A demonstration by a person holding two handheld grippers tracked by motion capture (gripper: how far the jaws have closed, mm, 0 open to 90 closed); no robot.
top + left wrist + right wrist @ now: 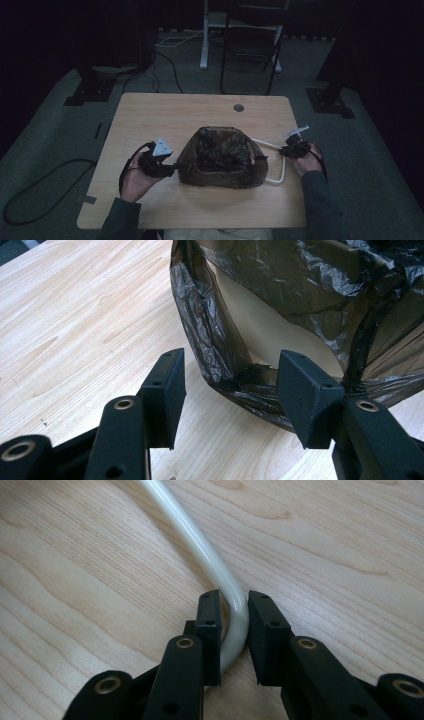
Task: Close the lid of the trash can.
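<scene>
Jaws of the right gripper [234, 630] pinched the white handle [210, 562] at frame centre, while the left gripper [227, 390] stood spread beside the bag-lined bin [300, 300].

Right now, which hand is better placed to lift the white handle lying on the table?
Right. The right gripper already has the white handle at its bend between its jaws, while the left gripper stands open at the bag-lined bin.

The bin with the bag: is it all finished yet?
Not yet. The black bag already lines the bin. The right claw is clamped on the white handle lying on the table. The left claw is open around the bag's corner. Tidying the bag probably remains.
</scene>
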